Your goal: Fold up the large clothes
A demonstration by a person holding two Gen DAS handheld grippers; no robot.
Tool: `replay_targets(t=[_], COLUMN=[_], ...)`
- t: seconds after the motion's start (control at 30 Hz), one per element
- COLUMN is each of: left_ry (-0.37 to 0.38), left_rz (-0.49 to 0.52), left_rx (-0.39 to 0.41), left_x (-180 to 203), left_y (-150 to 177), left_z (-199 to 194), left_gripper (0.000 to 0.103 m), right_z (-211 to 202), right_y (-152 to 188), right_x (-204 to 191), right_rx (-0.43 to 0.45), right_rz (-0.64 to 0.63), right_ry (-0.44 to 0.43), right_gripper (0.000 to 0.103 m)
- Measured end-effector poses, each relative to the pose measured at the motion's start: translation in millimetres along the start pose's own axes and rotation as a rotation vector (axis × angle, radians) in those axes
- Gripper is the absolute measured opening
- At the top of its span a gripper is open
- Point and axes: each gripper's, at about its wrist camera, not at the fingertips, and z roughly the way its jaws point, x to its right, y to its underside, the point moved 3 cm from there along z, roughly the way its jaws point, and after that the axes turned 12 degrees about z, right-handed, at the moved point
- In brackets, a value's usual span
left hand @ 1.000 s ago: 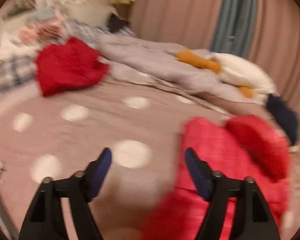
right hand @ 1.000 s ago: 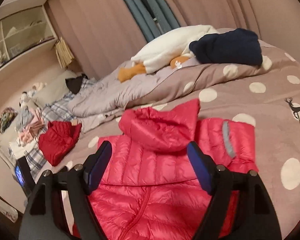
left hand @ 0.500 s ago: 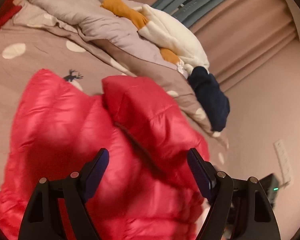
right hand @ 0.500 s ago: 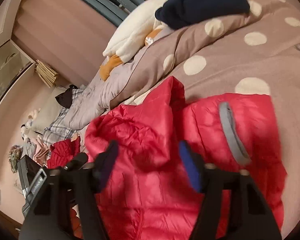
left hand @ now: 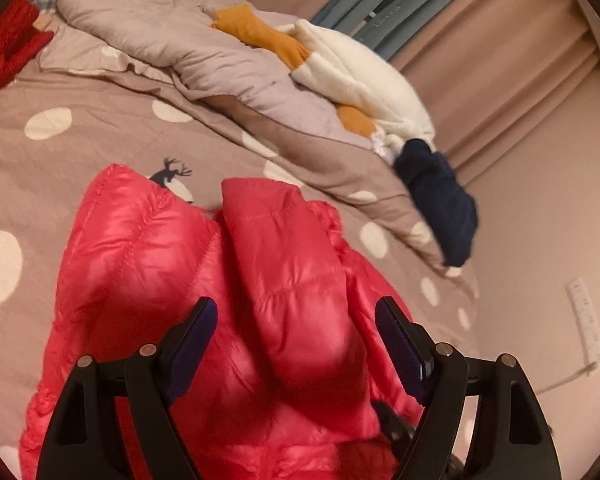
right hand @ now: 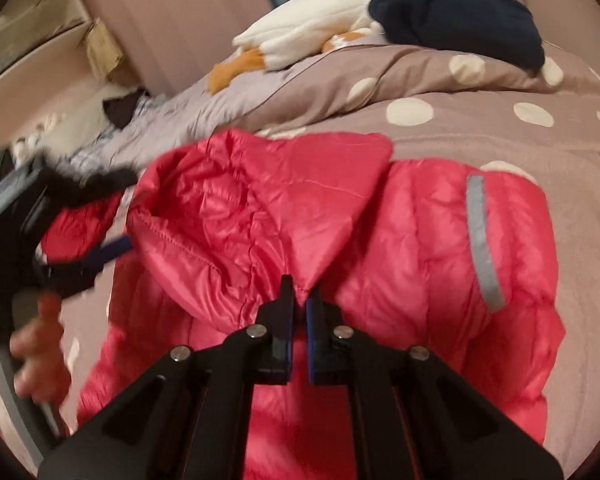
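Jaws: right gripper [right hand: 299,294] pinching red jacket [right hand: 400,240] hood edge, left gripper [left hand: 296,320] wide open above jacket.

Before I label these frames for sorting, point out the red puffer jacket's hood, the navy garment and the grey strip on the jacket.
hood [right hand: 260,200], right wrist view, quilted middle.
navy garment [right hand: 460,24], right wrist view, top surface.
grey strip [right hand: 480,240], right wrist view, mid-length.

The shiny quilted puffer jacket [right hand: 380,240] is pink-red with a grey strip. The bed cover [left hand: 100,148] under the jacket is brown with cream dots and a dark deer. Beyond the jacket lie a white-and-orange fleece [left hand: 360,80] and a dark navy garment [left hand: 440,200].
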Motion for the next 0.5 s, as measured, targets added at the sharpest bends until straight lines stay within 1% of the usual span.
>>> replay_targets(t=[0.03, 0.07, 0.1, 0.13, 0.17, 0.23, 0.3, 0.4, 0.5], left_ry=[-0.039, -0.046, -0.042, -0.051, -0.075, -0.107, -0.145, -0.143, -0.166], left_rz=[-0.003, -0.002, -0.001, -0.001, 0.007, 0.041, 0.093, 0.122, 0.166], left_rx=[-0.026, -0.043, -0.065, -0.105, -0.133, -0.124, -0.084, -0.041, -0.026], left_x=[-1.9, -4.0, -6.6, -9.4, -11.5, -9.8, -1.8, 3.6, 3.8], left_y=[2.4, 5.5, 10.7, 18.5, 25.4, 33.8, 43.1, 59.0, 87.2], left_z=[8.5, 15.0, 21.0, 30.5, 36.0, 36.2, 24.2, 1.4, -13.0], left_gripper=[0.078, 0.072, 0.049, 0.030, 0.027, 0.020, 0.019, 0.018, 0.019], right_z=[-1.6, -1.0, -0.2, -0.4, -1.5, -4.7, -9.9, -23.3, -38.1], right_y=[3.2, 3.2, 2.1, -0.2, -0.6, -3.3, -3.6, -1.1, 7.1], right_x=[1.5, 3.3, 6.1, 11.4, 12.8, 16.0, 15.7, 14.2, 12.6], right_rx=[0.002, 0.001, 0.000, -0.004, -0.006, 0.002, 0.013, 0.034, 0.047], right_rz=[0.004, 0.014, 0.030, 0.057, 0.070, 0.085, 0.092, 0.089, 0.063], right_ry=[-0.004, -0.006, -0.009, -0.014, -0.018, -0.023, -0.025, -0.007, -0.008], right_gripper=[0.005, 0.005, 0.005, 0.005, 0.005, 0.005, 0.005, 0.005, 0.006])
